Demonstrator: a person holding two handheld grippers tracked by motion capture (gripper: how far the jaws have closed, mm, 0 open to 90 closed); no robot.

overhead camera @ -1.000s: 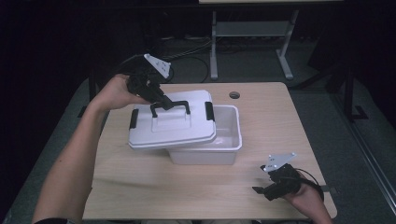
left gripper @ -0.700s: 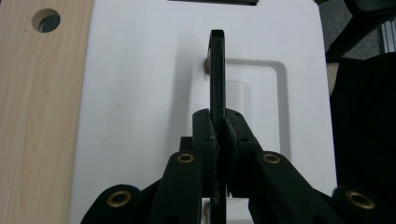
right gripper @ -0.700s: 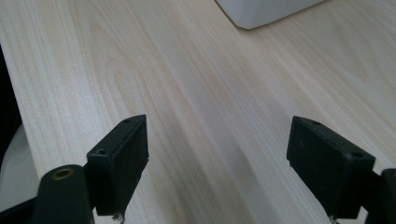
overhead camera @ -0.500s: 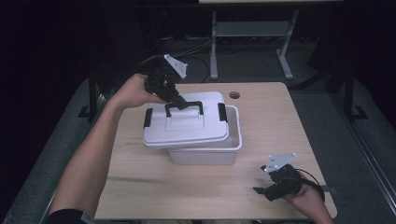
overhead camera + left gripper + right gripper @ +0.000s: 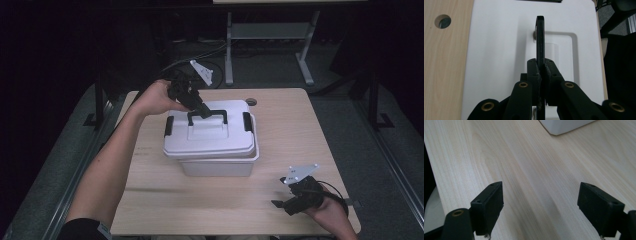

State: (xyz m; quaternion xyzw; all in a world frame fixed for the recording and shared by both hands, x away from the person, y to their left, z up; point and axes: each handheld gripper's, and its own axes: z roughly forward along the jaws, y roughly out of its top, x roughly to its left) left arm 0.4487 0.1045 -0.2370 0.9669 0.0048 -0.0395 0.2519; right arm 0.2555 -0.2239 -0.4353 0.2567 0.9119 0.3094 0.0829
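Observation:
A white plastic box (image 5: 220, 165) stands in the middle of the wooden table (image 5: 300, 135). Its white lid (image 5: 210, 137) with black side latches rests nearly square over the box, a little to the left. My left gripper (image 5: 202, 111) is shut on the lid's black handle (image 5: 207, 116); in the left gripper view the handle (image 5: 540, 37) runs upright between the pads (image 5: 534, 75). My right gripper (image 5: 282, 200) lies at the table's front right, open, with bare wood (image 5: 536, 182) between its fingers (image 5: 489, 205). A corner of the white box (image 5: 564, 126) shows beyond them.
A round cable hole (image 5: 251, 102) sits in the table behind the box. A metal stand (image 5: 270, 35) rises behind the table on the dark floor. Bare wood lies in front of the box and to its right.
My left gripper has carried the lid to the right and slightly down, from overhanging the box's left side to lying almost over it. The right gripper has stayed where it was.

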